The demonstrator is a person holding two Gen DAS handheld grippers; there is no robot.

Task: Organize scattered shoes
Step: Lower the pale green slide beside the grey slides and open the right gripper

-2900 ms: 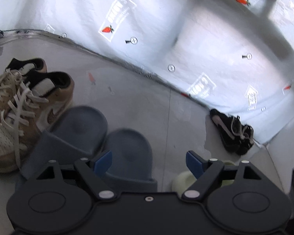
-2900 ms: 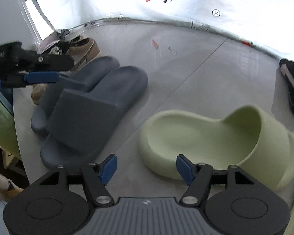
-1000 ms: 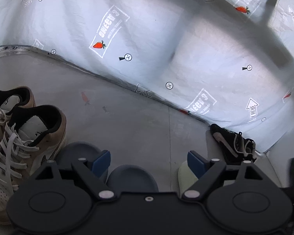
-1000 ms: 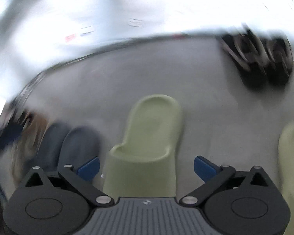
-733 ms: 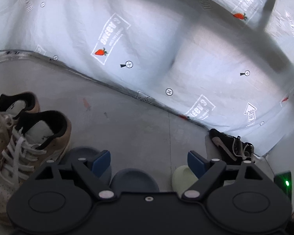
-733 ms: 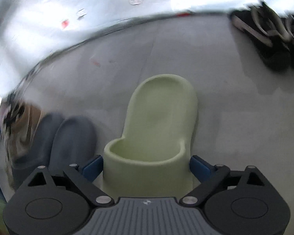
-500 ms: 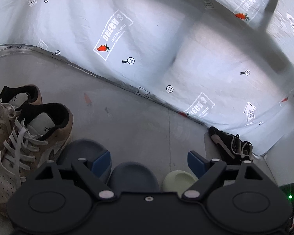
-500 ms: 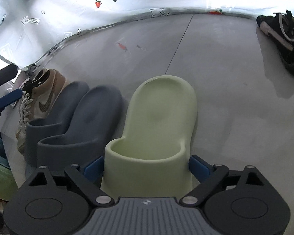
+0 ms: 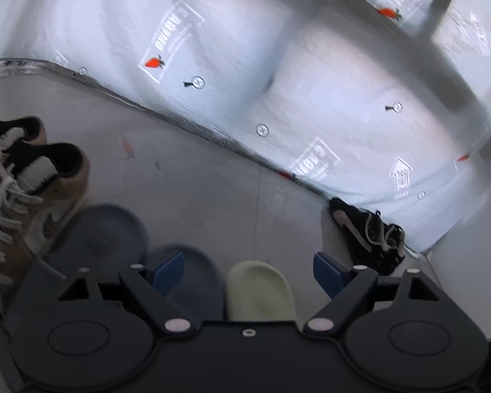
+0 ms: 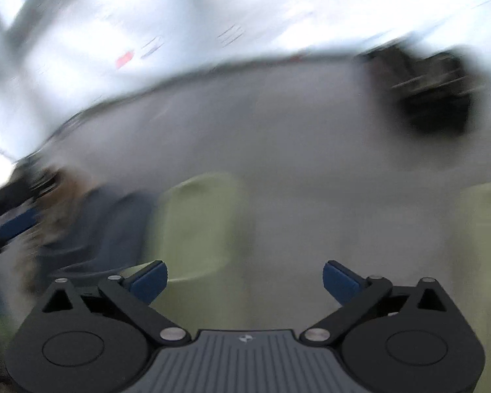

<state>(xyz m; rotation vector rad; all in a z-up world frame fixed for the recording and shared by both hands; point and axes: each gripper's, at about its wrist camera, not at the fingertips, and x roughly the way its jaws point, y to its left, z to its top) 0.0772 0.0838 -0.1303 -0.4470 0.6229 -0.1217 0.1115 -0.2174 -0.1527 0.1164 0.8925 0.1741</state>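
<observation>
Green slide (image 10: 199,222) sits beside the grey slides (image 9: 186,281), both claws (image 9: 248,270) (image 10: 244,276) hovering spread, empty.

I am seeing the shoes lying in a row on the grey floor: tan sneakers (image 9: 32,183) with cream laces at the left, two slate-blue slides (image 9: 121,242) just beside them, then a pale green slide (image 9: 258,288) pointing toes-away next. A black sneaker pair (image 9: 366,235) is sitting far right by the wall. Another pale green slide (image 10: 484,229) is showing, blurred, well to the right.
</observation>
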